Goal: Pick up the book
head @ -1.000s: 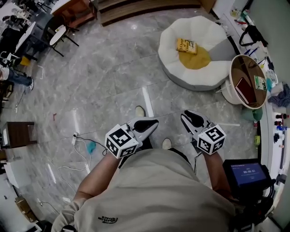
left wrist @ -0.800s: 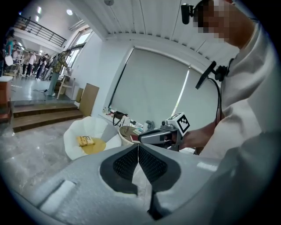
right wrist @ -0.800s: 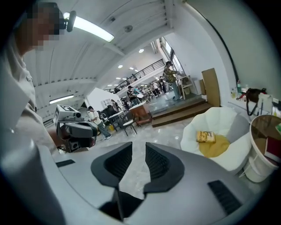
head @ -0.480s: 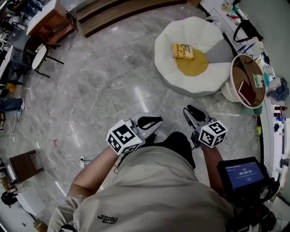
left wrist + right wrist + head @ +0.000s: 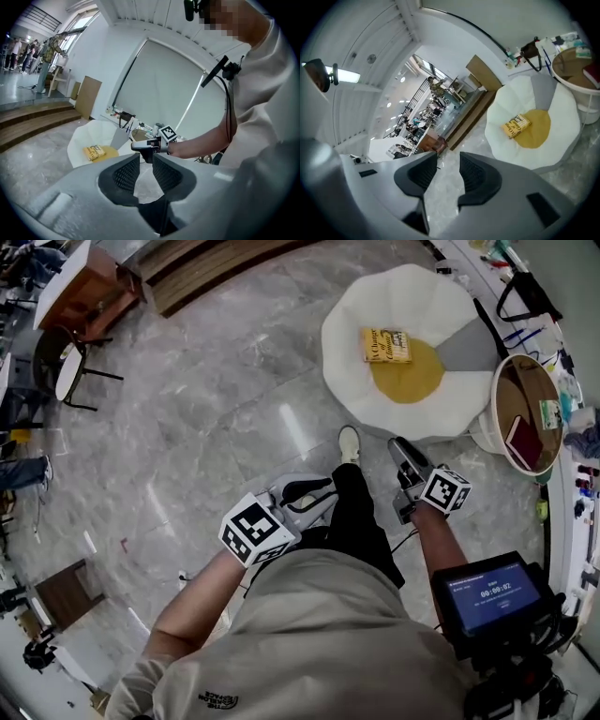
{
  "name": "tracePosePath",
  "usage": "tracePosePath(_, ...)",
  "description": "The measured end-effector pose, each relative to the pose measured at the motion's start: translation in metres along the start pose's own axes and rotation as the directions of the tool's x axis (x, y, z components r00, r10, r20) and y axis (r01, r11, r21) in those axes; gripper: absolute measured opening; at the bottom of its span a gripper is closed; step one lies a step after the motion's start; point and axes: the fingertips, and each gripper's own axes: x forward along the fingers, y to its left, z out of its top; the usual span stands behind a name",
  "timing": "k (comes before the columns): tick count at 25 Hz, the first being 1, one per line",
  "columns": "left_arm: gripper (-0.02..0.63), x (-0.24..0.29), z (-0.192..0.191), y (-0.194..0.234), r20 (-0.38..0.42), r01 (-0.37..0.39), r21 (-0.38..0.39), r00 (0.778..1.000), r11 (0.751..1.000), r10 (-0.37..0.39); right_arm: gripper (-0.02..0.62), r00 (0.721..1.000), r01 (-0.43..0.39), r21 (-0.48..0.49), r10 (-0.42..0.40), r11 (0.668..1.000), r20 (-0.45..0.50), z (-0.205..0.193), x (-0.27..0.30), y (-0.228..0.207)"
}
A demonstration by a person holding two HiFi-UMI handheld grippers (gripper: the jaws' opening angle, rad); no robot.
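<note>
Right tool (image 5: 447, 159): jaws part open, nothing btwn the pads, and they've just been opening up. Left tool (image 5: 146, 161): loose too, small gap, empty. All I get thru that gap is floor and my other tool further off. So neither one is grasping anything atm. From the head cam both are held out in front of my body, pointing fwd and a bit down, roughly side by side.

Past the tools one shoe (image 5: 349, 442) is planted out front on the marble floor (image 5: 234, 399), toward the beanbag (image 5: 412, 296), the white fried-egg looking one.

The book (image 5: 385, 345) (yellow cover) lies flat on that beanbag, half on the white part, half on the yellow middle. It's well apart from both tools, nothing touching it.

Progress imo: basically zero on the actual pick, this is just the approach. Left to do: close the gap, get a tool down to the book, clamp an edge, lift. My guess is the tricky bit is it lying flat on a soft cushion, so I'll prob need to work a jaw under an edge.
</note>
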Motion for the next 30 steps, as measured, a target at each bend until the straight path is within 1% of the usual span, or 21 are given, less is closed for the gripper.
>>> tracePosePath(3,0.076,0.030,0.015,0.051,-0.040,-0.021,-0.030,0.999,0.999,0.020,0.162,1.000,-0.007,0.102,0.005,0.995,0.021,0.033,0.052,-0.058)
tracePosePath(5,0.078,0.052,0.027,0.083,-0.064,-0.035,-0.056,0.997,0.998,0.032,0.170,0.999,-0.018,0.179,0.011,0.984,0.039,0.052,0.086,-0.097)
tracePosePath(7,0.078,0.078,0.042,0.115,-0.076,-0.042,-0.075,0.996,0.996,0.037,0.178,0.998,-0.032,0.276,0.014,0.961,0.068,0.072,0.120,-0.140)
tracePosePath(9,0.078,0.108,0.057,0.144,-0.077,-0.037,-0.084,0.997,0.996,0.030,0.178,0.996,-0.022,0.367,-0.013,0.930,0.093,0.088,0.148,-0.187)
tracePosePath(11,0.078,0.136,0.069,0.169,-0.085,-0.022,-0.090,0.996,0.996,0.015,0.178,0.994,-0.008,0.425,-0.039,0.905,0.103,0.096,0.174,-0.231)
tracePosePath(13,0.078,0.164,0.075,0.192,-0.089,-0.009,-0.096,0.996,0.995,0.001,0.179,0.992,-0.024,0.475,-0.040,0.879,0.122,0.101,0.201,-0.268)
tracePosePath(15,0.078,0.190,0.077,0.214,-0.090,0.003,-0.101,0.996,0.995,-0.012,0.182,0.990,-0.014,0.518,-0.062,0.855,0.130,0.100,0.226,-0.306)
tracePosePath(18,0.078,0.224,0.070,0.243,-0.097,0.020,-0.114,0.995,0.993,-0.031,0.188,0.988,-0.032,0.592,-0.065,0.805,0.142,0.084,0.262,-0.356)
tracePosePath(21,0.078,0.256,0.049,0.270,-0.116,0.023,-0.106,0.993,0.994,-0.035,0.211,0.984,-0.042,0.646,-0.081,0.762,0.160,0.062,0.296,-0.408)
tracePosePath(24,0.078,0.276,0.027,0.296,-0.130,0.014,-0.116,0.991,0.993,-0.029,0.216,0.979,-0.051,0.698,-0.104,0.715,0.178,0.041,0.331,-0.456)
tracePosePath(25,0.078,0.282,0.022,0.305,-0.131,0.012,-0.118,0.991,0.993,-0.028,0.216,0.976,-0.054,0.705,-0.111,0.707,0.186,0.039,0.342,-0.469)
tracePosePath(27,0.078,0.292,0.014,0.321,-0.130,0.008,-0.118,0.991,0.993,-0.023,0.229,0.972,-0.058,0.710,-0.124,0.702,0.202,0.039,0.359,-0.493)
tracePosePath(28,0.078,0.298,0.012,0.329,-0.130,0.003,-0.117,0.991,0.993,-0.019,0.229,0.971,-0.052,0.712,-0.133,0.700,0.201,0.038,0.367,-0.505)
tracePosePath(30,0.078,0.307,0.005,0.343,-0.135,-0.007,-0.123,0.991,0.992,-0.010,0.242,0.968,-0.040,0.725,-0.152,0.688,0.198,0.033,0.381,-0.527)
